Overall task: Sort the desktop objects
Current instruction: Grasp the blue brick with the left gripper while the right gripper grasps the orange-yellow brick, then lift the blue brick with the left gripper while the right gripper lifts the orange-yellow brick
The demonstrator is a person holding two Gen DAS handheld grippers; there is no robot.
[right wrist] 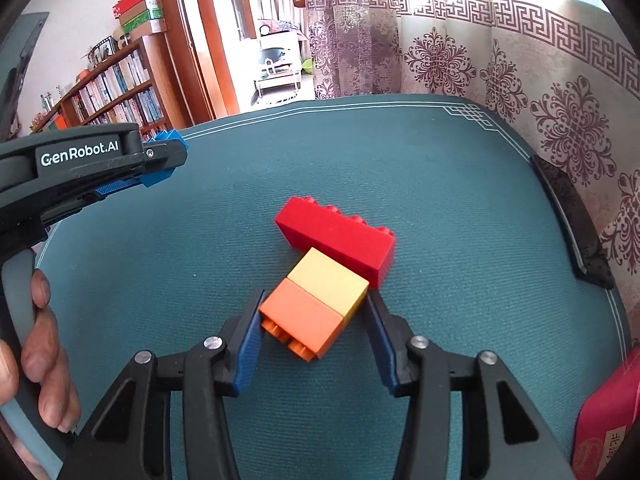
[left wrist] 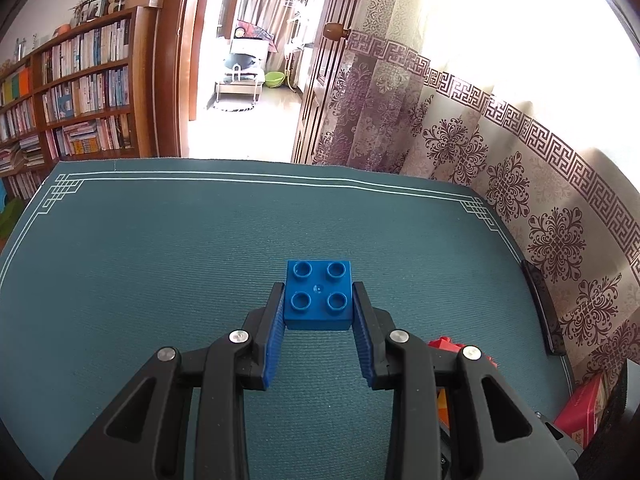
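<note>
left tongs (left wrist: 318, 300) tilted down, gripping blue brick (left wrist: 319, 295)

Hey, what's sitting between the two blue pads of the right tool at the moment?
An orange plastic brick joined to a yellow plastic brick, lying on their sides, shown in the right wrist view. The right tool straddles them.

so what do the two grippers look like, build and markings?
Both are black plastic scissor-style linkages with silver pivot pins. The left gripper and right gripper each carry two fingers lined with blue ribbed pads. The side of the left one, seen from the right wrist camera, bears white "GenRobot.AI" lettering and has a grey handle. No cables or sleeves show.
</note>
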